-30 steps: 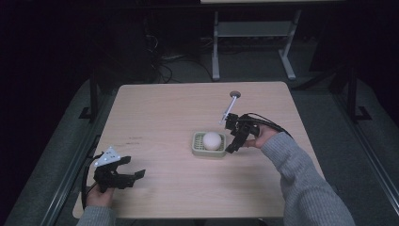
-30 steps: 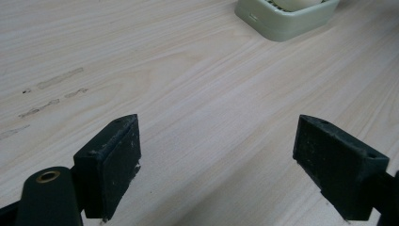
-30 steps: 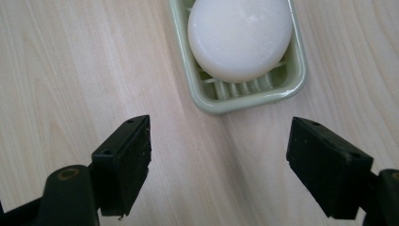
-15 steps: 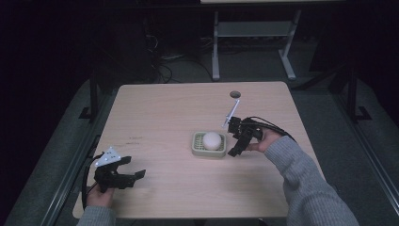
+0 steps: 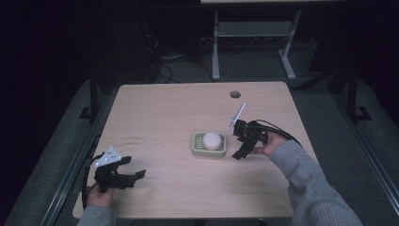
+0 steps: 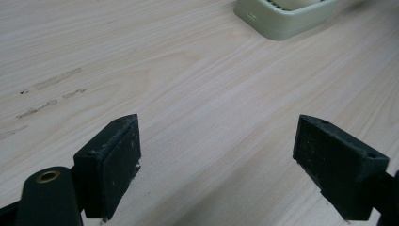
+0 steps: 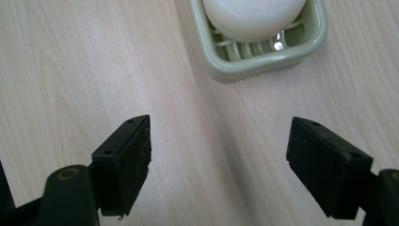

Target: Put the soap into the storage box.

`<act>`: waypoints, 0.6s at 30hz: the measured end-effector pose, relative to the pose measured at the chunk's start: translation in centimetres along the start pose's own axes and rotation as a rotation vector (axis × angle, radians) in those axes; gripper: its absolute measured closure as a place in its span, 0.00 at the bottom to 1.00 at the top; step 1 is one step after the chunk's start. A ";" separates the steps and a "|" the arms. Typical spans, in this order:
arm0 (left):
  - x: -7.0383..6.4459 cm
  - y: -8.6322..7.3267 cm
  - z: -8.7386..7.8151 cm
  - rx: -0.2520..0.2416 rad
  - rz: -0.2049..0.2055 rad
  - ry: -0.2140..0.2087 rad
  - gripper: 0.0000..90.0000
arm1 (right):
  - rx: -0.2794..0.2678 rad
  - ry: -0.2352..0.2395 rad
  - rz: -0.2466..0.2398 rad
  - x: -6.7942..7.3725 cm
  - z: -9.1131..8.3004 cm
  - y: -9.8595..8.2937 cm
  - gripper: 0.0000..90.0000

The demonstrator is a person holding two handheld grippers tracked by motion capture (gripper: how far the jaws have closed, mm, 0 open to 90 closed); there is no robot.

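A pale green soap dish [image 5: 199, 149] [image 7: 263, 59] sits near the middle of the light wooden table [image 5: 179, 113], and a white oval soap [image 5: 212, 140] [image 7: 254, 16] lies in it. My right gripper [image 5: 241, 149] [image 7: 219, 162] is just right of the dish, low over the table, open with nothing between its jaws. My left gripper [image 5: 131, 175] [image 6: 216, 165] rests near the table's front left corner, also open and empty. A corner of the dish [image 6: 287, 19] shows at the top of the left gripper view.
A round cable hole [image 5: 235, 94] is near the table's far edge. Faint scuff marks [image 6: 51, 92] line the wood ahead of the left gripper. Behind the table stands a metal frame [image 5: 249, 42] on a dark floor.
My right gripper has drawn back slightly toward the right and front, away from the soap dish. The left gripper has stayed put.
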State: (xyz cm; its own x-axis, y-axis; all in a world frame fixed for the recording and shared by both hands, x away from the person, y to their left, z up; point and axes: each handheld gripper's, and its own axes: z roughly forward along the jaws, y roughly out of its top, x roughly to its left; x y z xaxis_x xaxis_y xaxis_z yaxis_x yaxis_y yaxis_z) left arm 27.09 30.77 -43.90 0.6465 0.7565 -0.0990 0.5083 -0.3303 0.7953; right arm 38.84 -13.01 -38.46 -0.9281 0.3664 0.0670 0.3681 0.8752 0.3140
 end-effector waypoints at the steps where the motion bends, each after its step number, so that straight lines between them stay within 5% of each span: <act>1: 0.0 0.0 0.0 0.000 -0.001 -0.001 0.17 | 0.000 0.000 0.001 0.0 0.0 -0.2 0.24; 18: 0.0 0.0 0.1 0.000 0.006 -0.001 0.17 | -0.012 0.007 0.019 0.4 0.1 -1.8 0.24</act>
State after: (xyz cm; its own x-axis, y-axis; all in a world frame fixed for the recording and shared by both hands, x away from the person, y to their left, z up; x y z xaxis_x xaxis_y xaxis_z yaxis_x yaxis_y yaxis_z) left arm 27.14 30.72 -43.95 0.6499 0.7541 -0.0949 0.5046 -0.3347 0.7959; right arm 37.80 -14.39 -39.07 -0.9212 0.3809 0.0797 0.3853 0.8640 0.3239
